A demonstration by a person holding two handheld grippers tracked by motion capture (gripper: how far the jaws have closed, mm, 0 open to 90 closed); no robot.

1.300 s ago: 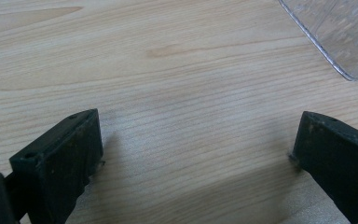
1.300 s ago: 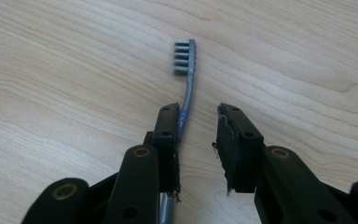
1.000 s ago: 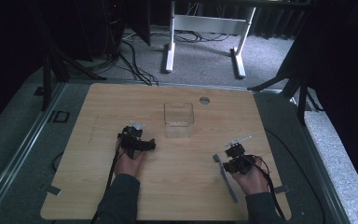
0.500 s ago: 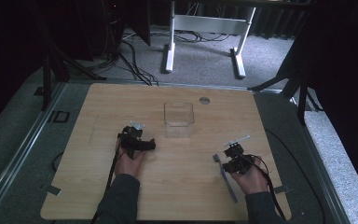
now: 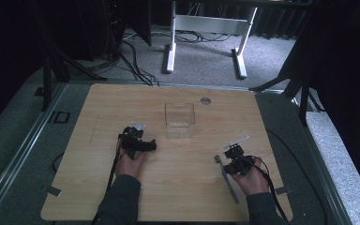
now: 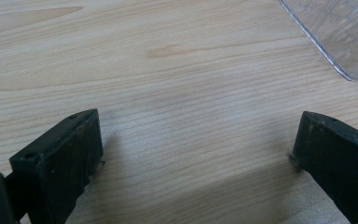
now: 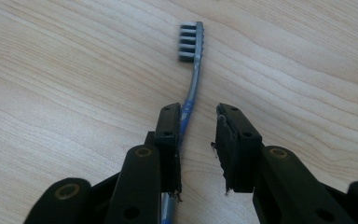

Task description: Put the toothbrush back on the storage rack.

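While both hands kept their places, the right gripper (image 7: pixel 198 135) had just been closing, jaws apart astride the toothbrush (image 7: pixel 192 60) on the tabletop (image 5: pixel 178 187); the left gripper (image 6: pixel 196 154) gaped empty, bare wood ahead.

Grey-blue toothbrush (image 7: pixel 192 70) flat on table; bristles seemingly sideways

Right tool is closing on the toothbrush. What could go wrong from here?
1. The right tool has just been closing, but the toothbrush handle lies against one pad with a gap to the other. It may get pushed sideways or grabbed off-centre.
2. The handle lies flat on the table, so the tips may scrape the wood and miss it.
3. The grip is far from the bristles, so the brush could pivot when lifted.
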